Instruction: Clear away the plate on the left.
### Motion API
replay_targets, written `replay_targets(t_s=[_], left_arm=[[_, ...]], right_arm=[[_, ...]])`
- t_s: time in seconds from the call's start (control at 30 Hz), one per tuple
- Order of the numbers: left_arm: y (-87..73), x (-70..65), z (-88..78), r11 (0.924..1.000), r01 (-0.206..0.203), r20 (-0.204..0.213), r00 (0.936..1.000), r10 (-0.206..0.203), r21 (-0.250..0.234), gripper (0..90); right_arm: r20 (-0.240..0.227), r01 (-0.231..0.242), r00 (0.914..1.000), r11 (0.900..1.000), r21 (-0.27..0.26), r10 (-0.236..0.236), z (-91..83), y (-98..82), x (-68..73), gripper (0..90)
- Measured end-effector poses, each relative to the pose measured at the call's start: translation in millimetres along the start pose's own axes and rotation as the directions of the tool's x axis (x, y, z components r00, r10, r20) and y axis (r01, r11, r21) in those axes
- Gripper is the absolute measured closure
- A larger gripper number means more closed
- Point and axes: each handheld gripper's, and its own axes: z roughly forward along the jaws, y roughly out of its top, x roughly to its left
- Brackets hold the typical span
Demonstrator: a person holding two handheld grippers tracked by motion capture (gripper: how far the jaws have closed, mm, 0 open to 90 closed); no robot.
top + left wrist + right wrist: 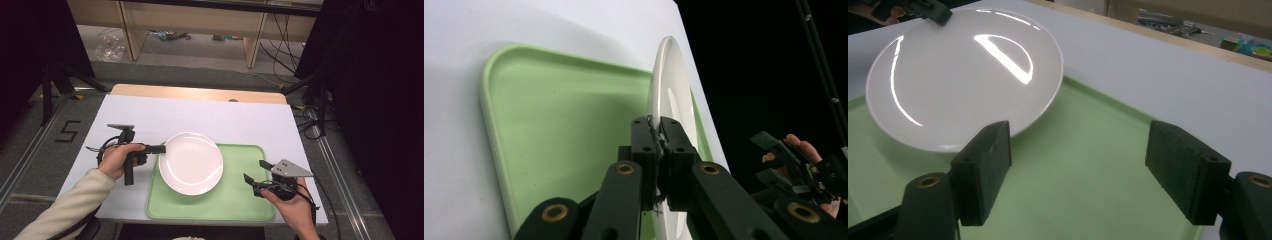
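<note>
— On the counter [250, 120], near its front edge, what sits where?
— Tray [240, 200], green, reaching almost to the front edge. Plate [192, 162], white, over the tray's left part, its left rim past the tray's left edge.
— Is the plate flat?
— No. From the right tool's view it tilts, far rim raised, near rim low over the tray floor.
— Left tool [161, 148]?
— Clamped on the plate's left rim; jaws pinch the rim between them.
— Right tool [254, 172]?
— Jaws spread wide, nothing between them, above the tray's right front corner, apart from the plate.
— Free room?
— Bare counter behind the tray to the back edge, a strip left of it, and bare tray floor right of the plate.
</note>
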Motion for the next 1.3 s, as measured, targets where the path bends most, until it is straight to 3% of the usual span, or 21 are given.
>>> replay_targets(t_s=[0.6,0.7,0.77,0.93,1.2,1.23,1.27,1.3], left_arm=[[-5.7,3.9,12.3,0.9969,0.007,-0.013,0.9999,-0.006,0.078,85.2],[-6.4,4.4,13.2,0.9970,0.015,-0.037,0.9993,-0.012,0.076,85.6],[-6.5,5.1,13.5,0.9969,0.011,-0.048,0.9988,-0.008,0.078,85.8],[-6.9,5.4,14.7,0.9947,-0.021,-0.092,0.9953,0.030,0.101,86.7],[-7.4,9.2,17.2,0.9917,-0.042,-0.132,0.9896,0.058,0.121,86.3],[-7.7,9.4,17.9,0.9915,-0.048,-0.135,0.9887,0.065,0.121,86.2],[-6.9,11.5,18.3,0.9875,-0.091,-0.138,0.9844,0.109,0.128,85.9],[-8.2,9.3,19.2,0.9903,-0.060,-0.152,0.9852,0.079,0.125,85.5]], right_arm=[[0.004,0.011,0.9999,1.000,-0.009,-0.011,0.2,0.1,-0.4,27.3],[-0.004,0.010,0.9999,1.000,-0.027,-0.010,2.2,-0.5,-0.3,27.3],[-0.004,0.012,0.9999,1.000,-0.012,-0.012,1.0,-0.1,-0.3,27.2],[-0.002,0.012,0.9999,1.000,-0.014,-0.012,1.6,-0.3,-0.1,27.2],[-0.003,0.012,0.9999,1.000,-0.010,-0.012,1.2,-0.5,-0.2,27.0],[-0.003,0.012,0.9999,1.000,-0.009,-0.012,1.3,-0.6,-0.2,26.9],[-0.002,0.011,0.9999,1.000,-0.009,-0.012,1.2,-0.6,-0.2,26.9],[-0.001,0.012,0.9999,1.000,-0.009,-0.012,1.3,-0.7,-0.2,26.9]])
